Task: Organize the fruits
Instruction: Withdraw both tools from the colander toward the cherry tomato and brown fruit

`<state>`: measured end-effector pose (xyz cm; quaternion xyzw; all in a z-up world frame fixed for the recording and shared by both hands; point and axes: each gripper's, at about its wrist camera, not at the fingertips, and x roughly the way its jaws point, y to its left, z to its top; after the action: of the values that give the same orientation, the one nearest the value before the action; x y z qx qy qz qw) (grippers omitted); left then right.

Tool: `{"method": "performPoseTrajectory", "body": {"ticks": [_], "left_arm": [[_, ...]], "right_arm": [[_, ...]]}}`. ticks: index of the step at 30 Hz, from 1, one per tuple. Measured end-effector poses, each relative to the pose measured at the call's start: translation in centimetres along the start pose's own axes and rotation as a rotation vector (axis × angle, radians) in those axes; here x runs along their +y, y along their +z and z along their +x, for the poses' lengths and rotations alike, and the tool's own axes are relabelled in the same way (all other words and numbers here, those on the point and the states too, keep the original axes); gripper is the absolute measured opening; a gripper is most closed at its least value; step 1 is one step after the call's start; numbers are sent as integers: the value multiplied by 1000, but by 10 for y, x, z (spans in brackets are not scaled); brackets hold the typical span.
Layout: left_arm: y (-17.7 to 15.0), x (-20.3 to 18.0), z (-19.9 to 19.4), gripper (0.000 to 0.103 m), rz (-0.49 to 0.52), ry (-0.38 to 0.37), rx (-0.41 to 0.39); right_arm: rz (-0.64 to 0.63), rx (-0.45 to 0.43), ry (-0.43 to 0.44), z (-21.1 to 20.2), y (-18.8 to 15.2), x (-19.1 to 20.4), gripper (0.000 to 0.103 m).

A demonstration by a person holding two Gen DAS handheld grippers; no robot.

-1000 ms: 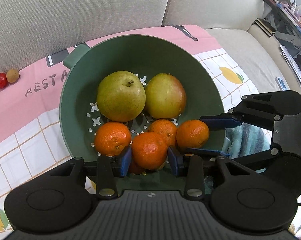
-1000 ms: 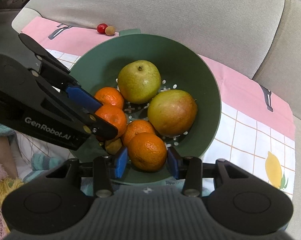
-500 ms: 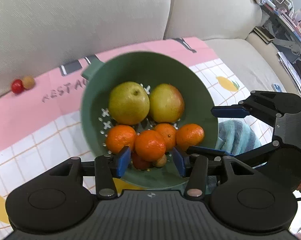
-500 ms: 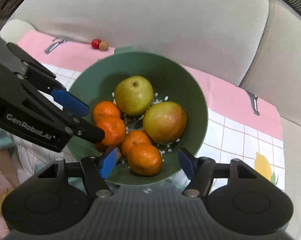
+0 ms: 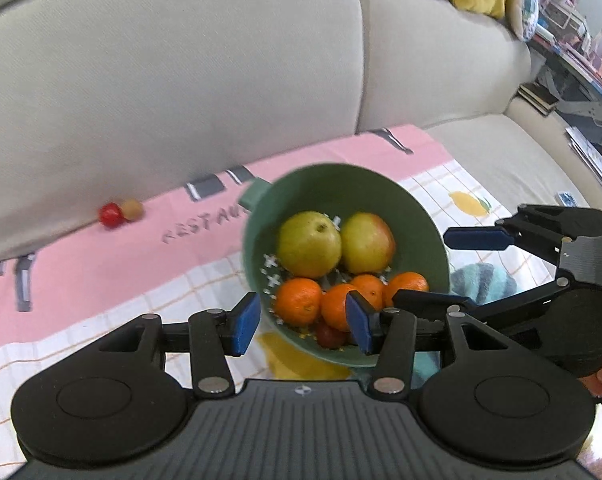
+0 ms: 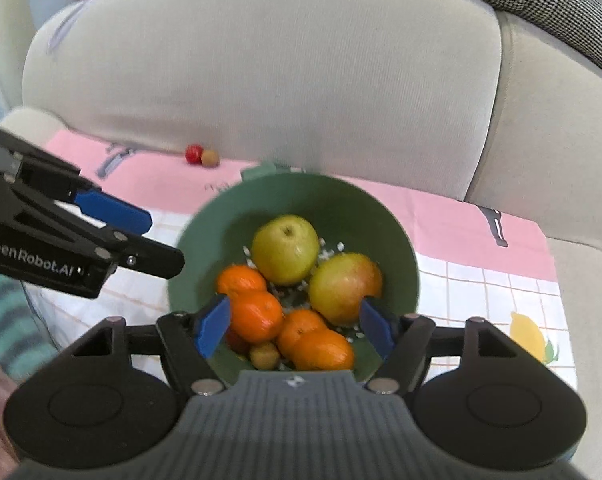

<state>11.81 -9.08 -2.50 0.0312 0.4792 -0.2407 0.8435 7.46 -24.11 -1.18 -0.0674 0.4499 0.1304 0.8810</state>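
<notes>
A green colander bowl [image 5: 381, 196] [image 6: 361, 208] sits on a pink and white cloth on the sofa seat. It holds two yellow-green pears [image 5: 308, 244] [image 6: 285, 249], several oranges [image 5: 299, 301] [image 6: 257, 316], a small red fruit [image 5: 328, 336] and a small brown fruit [image 6: 264, 355]. My left gripper [image 5: 303, 322] is open and empty above the bowl's near left rim. My right gripper [image 6: 295, 326] is open and empty above the bowl's near side. A red fruit [image 5: 110, 215] [image 6: 193, 154] and a tan fruit [image 5: 132, 210] [image 6: 209, 157] lie by the sofa back.
The cloth [image 5: 101, 264] [image 6: 481, 272] covers the beige sofa seat, with the backrest [image 5: 181, 80] close behind. A teal striped fabric [image 5: 481, 280] [image 6: 1, 320] lies at the near edge. A cluttered shelf [image 5: 573, 60] stands at the far right.
Both grippers have opened, let go of their oranges in the bowl and drawn back and up. The bowl now looks smaller and farther away.
</notes>
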Motion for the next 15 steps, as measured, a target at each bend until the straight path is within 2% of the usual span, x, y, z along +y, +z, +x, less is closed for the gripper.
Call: {"method": "performPoseTrajectory", "body": {"ticks": [6,15], "left_arm": [[-9,21,-21,60,-43,70,-57],[-14,66,-52,60,-175,132,-160]], "right_arm": [[31,-49,-8,-6,4,25,69],[-24,-96,38,-3,17,71,69]]}}
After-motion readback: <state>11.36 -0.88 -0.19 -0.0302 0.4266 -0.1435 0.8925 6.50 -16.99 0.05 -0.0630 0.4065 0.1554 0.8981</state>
